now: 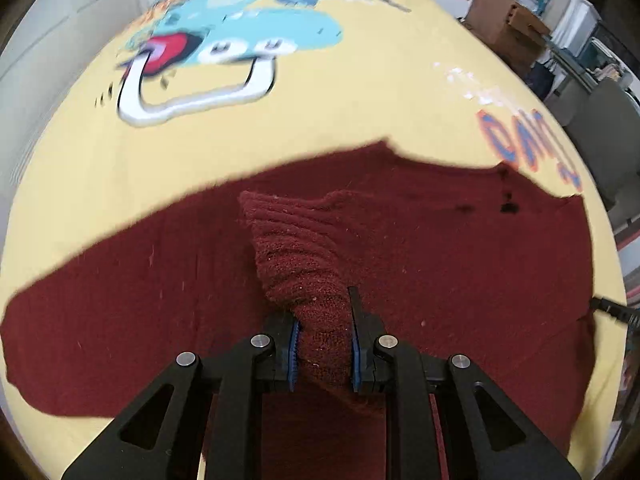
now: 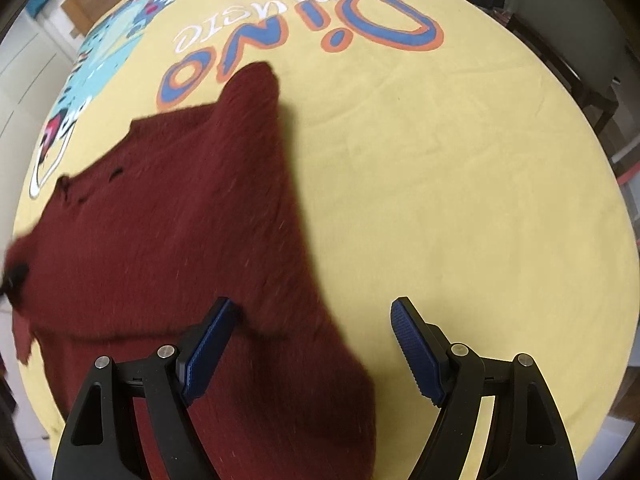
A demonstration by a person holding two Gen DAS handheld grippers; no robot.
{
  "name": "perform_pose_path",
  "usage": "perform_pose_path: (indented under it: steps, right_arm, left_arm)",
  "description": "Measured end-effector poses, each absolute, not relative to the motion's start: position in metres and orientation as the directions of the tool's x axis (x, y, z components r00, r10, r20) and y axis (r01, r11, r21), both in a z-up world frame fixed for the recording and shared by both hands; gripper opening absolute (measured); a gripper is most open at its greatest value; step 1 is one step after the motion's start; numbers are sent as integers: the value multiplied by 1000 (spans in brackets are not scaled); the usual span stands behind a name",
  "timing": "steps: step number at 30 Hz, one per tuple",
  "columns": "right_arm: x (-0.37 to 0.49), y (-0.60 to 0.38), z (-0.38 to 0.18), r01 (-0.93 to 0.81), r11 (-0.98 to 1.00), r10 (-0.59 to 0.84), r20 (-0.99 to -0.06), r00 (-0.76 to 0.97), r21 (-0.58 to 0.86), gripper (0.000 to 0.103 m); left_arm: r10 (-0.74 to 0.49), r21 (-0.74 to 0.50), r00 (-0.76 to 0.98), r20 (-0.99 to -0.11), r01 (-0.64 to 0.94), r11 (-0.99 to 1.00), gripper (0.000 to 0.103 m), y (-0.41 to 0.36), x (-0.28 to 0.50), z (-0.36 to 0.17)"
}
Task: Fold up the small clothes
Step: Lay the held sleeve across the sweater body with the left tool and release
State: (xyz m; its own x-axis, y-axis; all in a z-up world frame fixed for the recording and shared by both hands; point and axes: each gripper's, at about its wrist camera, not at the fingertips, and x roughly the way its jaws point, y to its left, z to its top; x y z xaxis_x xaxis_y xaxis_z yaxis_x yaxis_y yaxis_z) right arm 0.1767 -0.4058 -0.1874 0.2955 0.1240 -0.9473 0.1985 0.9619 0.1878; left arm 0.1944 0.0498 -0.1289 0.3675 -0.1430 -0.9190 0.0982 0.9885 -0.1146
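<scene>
A dark red knit sweater lies spread on a yellow printed sheet. My left gripper is shut on a ribbed end of the sweater, a cuff or sleeve, and holds it raised over the body of the garment. In the right wrist view the same sweater covers the left half. My right gripper is open and empty just above the sweater's near right edge, its left finger over the fabric and its right finger over bare sheet.
The sheet carries a cartoon dinosaur print and "Dino" lettering. Cardboard boxes and shelves stand beyond the right edge. A dark chair stands at the far right.
</scene>
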Motion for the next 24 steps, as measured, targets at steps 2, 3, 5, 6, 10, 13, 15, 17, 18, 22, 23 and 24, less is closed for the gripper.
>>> perform_pose_path:
  steps: [2, 3, 5, 6, 10, 13, 15, 17, 18, 22, 23, 24]
  right_arm:
    - [189, -404, -194, 199, 961, 131, -951, 279, 191, 81]
    - [191, -401, -199, 186, 967, 121, -954, 273, 176, 81]
    - [203, -394, -205, 155, 978, 100, -962, 255, 143, 81]
    - [207, -393, -208, 156, 976, 108, -963, 246, 149, 79]
    - [220, -393, -219, 156, 951, 232, -949, 214, 268, 27]
    - [217, -387, -208, 131, 972, 156, -955, 253, 194, 17]
    - [209, -388, -202, 139, 972, 142, -948, 285, 187, 16]
    - [204, -383, -204, 140, 974, 132, -948, 290, 179, 16]
    - [200, -384, -208, 138, 975, 130, -951, 281, 174, 16]
    - [204, -383, -215, 148, 975, 127, -959, 253, 168, 17]
    - [203, -383, -214, 144, 976, 124, -960, 252, 165, 18]
    - [202, -382, -213, 139, 977, 121, -960, 254, 160, 20]
  left_arm:
    - [-149, -132, 340, -928, 70, 989, 17, 59, 197, -139]
    - [-149, -139, 334, -931, 56, 989, 17, 62, 195, -146]
    - [-152, -147, 333, -931, 40, 988, 17, 67, 193, -153]
    - [-152, -148, 340, -928, 40, 988, 17, 68, 191, -155]
    - [-135, -121, 365, -921, 62, 991, 17, 66, 184, -153]
    - [-115, -91, 383, -917, 80, 993, 17, 61, 180, -146]
    - [-103, -75, 387, -916, 87, 993, 17, 56, 180, -146]
    - [-96, -66, 385, -918, 90, 994, 17, 53, 178, -150]
    - [-96, -67, 379, -920, 89, 994, 17, 53, 176, -156]
    - [-108, -83, 392, -914, 80, 993, 21, 64, 179, -168]
    - [-115, -91, 400, -909, 79, 993, 22, 65, 179, -167]
    - [-119, -95, 400, -909, 80, 992, 23, 65, 178, -165]
